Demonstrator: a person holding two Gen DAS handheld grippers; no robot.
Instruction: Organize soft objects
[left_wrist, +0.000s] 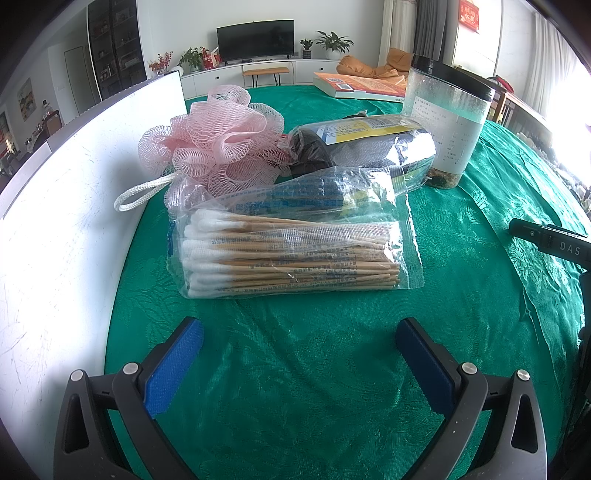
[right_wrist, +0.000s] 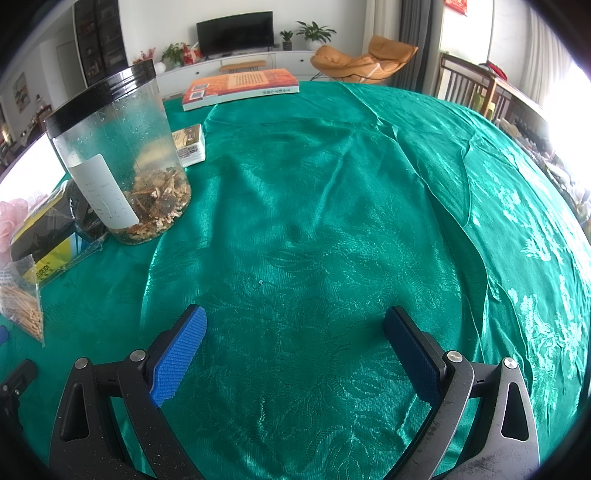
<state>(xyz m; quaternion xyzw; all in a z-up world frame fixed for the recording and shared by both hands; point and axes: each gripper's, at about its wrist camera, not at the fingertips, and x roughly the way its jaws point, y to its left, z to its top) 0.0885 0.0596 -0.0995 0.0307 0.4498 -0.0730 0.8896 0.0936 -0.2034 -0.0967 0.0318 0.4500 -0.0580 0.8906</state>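
Note:
A clear bag of cotton swabs (left_wrist: 291, 254) lies on the green cloth just ahead of my left gripper (left_wrist: 299, 332), which is open and holds nothing. Behind the bag sit a pink mesh bath pouf (left_wrist: 218, 144) with a white cord loop and a plastic pack of dark cloth items (left_wrist: 365, 147) with a yellow label. My right gripper (right_wrist: 295, 321) is open over bare green cloth, well to the right of these things. Its view catches the swab bag (right_wrist: 22, 302), the pouf (right_wrist: 9, 218) and the dark pack (right_wrist: 44, 229) at the far left edge.
A clear jar with a black lid (left_wrist: 447, 118) (right_wrist: 122, 155) stands right of the pile. An orange book (right_wrist: 240, 88) and a small paper pack (right_wrist: 190, 144) lie farther back. A white board (left_wrist: 66, 206) borders the left side. The green tablecloth (right_wrist: 332, 221) stretches wide to the right.

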